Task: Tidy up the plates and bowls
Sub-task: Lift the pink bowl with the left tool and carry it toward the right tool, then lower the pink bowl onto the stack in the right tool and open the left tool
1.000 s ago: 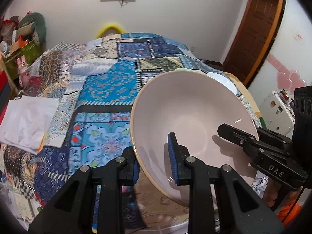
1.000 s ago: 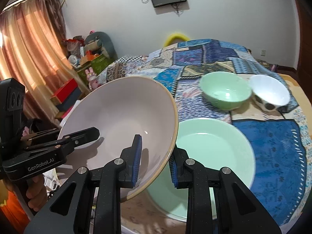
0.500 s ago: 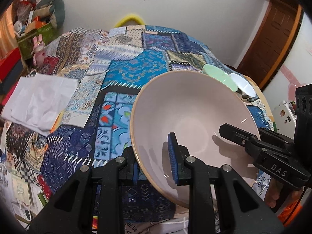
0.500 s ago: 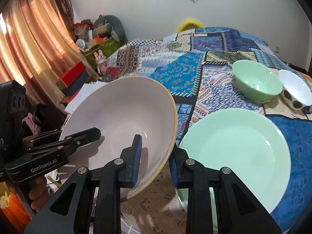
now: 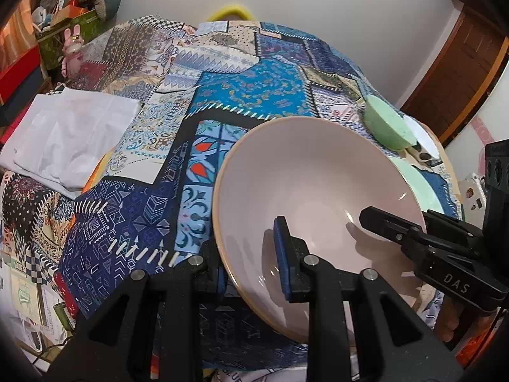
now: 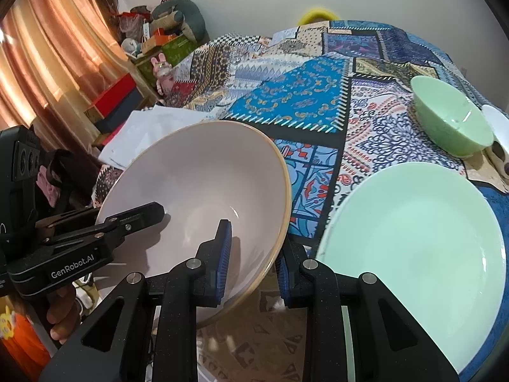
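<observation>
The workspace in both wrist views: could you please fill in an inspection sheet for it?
Surface: patchwork cloth covers the table.
Job's things: pink bowl held tilted off the cloth; green plate, green bowl and white bowl rest on it.
Clutter: white cloth at the table's edge.
Grippers: left gripper and right gripper each clamp the pink bowl's rim, on opposite sides.
Cables: nothing seen on the table.
Surroundings: curtain, boxes and soft toys, wooden door.

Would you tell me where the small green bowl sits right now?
In the right wrist view, the green bowl sits far right on the patchwork cloth, beyond the green plate.
</observation>
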`<move>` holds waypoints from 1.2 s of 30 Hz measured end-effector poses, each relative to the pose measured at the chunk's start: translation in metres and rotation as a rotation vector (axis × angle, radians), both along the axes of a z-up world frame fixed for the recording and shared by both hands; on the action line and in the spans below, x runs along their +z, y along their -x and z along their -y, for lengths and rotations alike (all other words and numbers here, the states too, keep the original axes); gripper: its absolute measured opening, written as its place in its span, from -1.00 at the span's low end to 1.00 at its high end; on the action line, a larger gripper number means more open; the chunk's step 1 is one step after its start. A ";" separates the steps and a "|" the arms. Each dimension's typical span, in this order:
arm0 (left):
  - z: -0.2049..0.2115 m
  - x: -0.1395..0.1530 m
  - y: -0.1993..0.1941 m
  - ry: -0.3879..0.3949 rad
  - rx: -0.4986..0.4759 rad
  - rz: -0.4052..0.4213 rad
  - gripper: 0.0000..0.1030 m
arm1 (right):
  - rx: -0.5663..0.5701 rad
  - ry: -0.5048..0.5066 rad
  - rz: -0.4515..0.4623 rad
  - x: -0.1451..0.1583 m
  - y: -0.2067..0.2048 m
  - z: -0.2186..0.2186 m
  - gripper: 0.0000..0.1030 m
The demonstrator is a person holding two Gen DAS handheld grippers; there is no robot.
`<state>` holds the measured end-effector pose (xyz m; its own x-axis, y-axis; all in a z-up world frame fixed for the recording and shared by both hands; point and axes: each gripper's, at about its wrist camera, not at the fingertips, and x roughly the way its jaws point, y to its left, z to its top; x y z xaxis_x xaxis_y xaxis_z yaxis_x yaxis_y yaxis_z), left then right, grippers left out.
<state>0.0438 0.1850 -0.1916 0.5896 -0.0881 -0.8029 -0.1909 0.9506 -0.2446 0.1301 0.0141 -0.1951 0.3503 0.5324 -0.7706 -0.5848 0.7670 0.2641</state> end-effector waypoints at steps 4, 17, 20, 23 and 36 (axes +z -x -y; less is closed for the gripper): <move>-0.007 -0.009 -0.001 0.005 0.008 -0.016 -0.51 | 0.014 0.028 -0.015 -0.008 0.000 -0.007 -0.55; -0.014 -0.026 -0.001 0.023 0.003 -0.042 -0.51 | 0.027 0.070 -0.037 -0.014 0.000 -0.012 -0.49; -0.014 -0.026 -0.001 0.017 0.004 -0.045 -0.51 | 0.023 0.075 -0.018 -0.010 0.001 -0.011 -0.49; -0.013 -0.022 0.001 -0.004 0.014 -0.039 -0.51 | 0.024 0.076 0.003 -0.004 0.003 -0.008 -0.41; -0.005 0.023 0.020 -0.099 0.037 0.034 -0.13 | -0.012 0.017 0.090 0.033 0.005 0.027 -0.24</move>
<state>0.0236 0.1899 -0.1686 0.6182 0.0132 -0.7859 -0.2194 0.9630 -0.1564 0.1254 -0.0125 -0.1620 0.4253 0.5147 -0.7445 -0.5961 0.7783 0.1975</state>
